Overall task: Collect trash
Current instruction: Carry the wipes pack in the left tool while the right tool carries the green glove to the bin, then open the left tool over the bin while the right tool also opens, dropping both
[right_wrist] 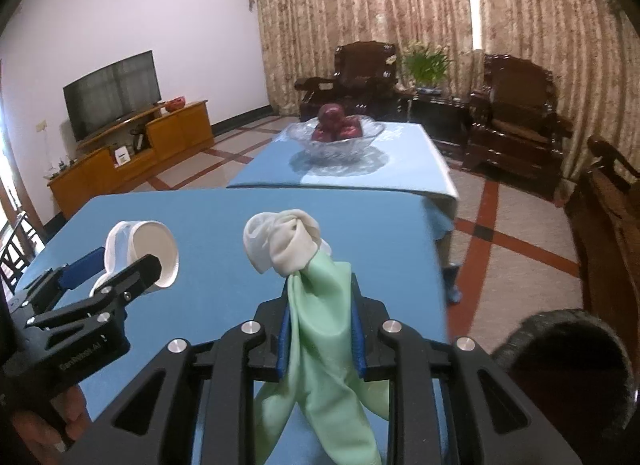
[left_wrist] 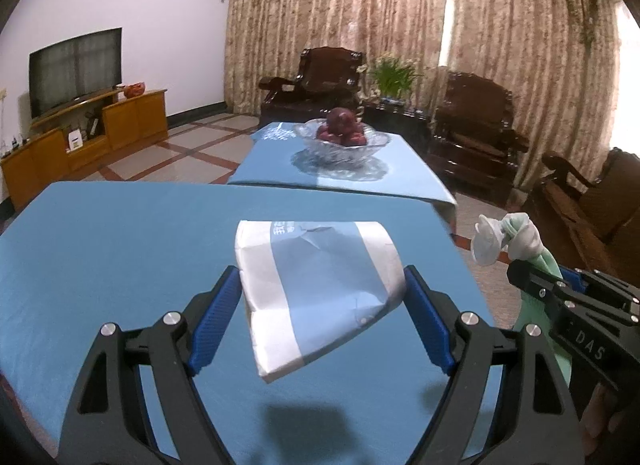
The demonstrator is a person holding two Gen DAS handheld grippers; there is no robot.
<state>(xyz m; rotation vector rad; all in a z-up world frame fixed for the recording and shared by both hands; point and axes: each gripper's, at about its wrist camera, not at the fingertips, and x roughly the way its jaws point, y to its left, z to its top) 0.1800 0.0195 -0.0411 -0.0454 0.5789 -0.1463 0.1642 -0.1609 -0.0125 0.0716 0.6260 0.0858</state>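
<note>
Left hand-held gripper (left_wrist: 322,301): jaws wide, clamped across paper cup (left_wrist: 316,289), cup axis pointing forward, clear above blue worktop (left_wrist: 120,249). Right hand-held gripper (right_wrist: 320,317): jaws narrow, pinching green bag (right_wrist: 324,329) with white tissue (right_wrist: 286,245) topping it. No bin visible.

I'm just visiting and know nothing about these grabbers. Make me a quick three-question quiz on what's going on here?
1. True or false: the left gripper holds a paper cup.
2. What does the right gripper pinch? A) an apple B) a green glove C) a remote
3. What sits in the glass bowl on the far table?

Key: 1 true; 2 B; 3 dark red fruit, probably apples.
</note>
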